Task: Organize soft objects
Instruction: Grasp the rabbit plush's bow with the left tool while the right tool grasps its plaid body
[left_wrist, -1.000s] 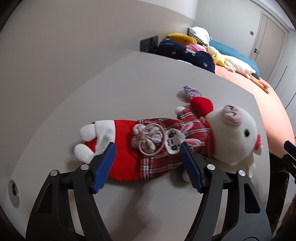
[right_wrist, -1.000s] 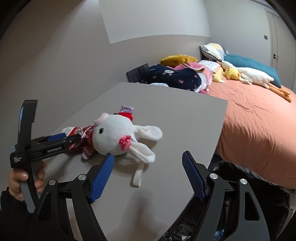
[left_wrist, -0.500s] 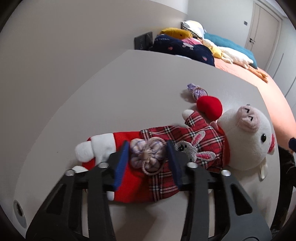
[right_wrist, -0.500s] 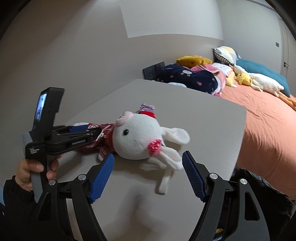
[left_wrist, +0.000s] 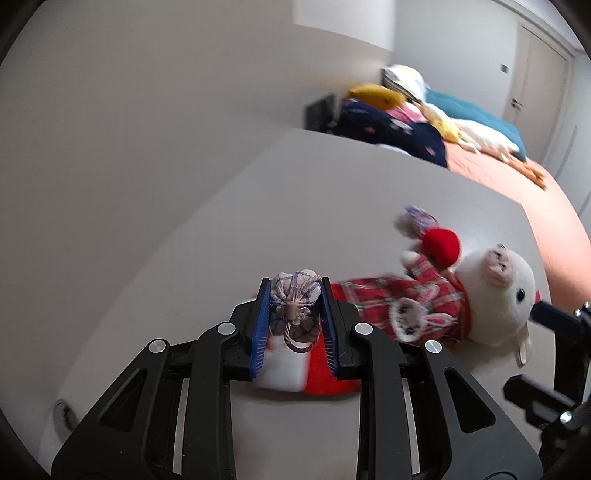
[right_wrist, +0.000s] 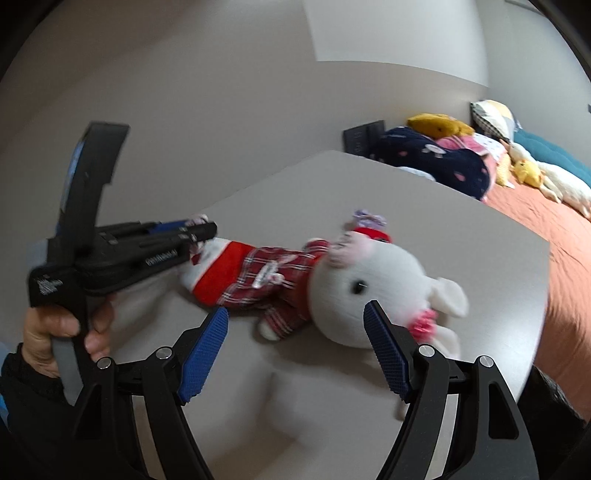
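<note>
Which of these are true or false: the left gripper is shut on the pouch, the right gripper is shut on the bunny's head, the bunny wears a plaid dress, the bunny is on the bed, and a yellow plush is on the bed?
1. The left gripper is shut on the pouch. True.
2. The right gripper is shut on the bunny's head. False: its jaws are open, the head between them.
3. The bunny wears a plaid dress. True.
4. The bunny is on the bed. False: it is over the grey table.
5. A yellow plush is on the bed. True.
</note>
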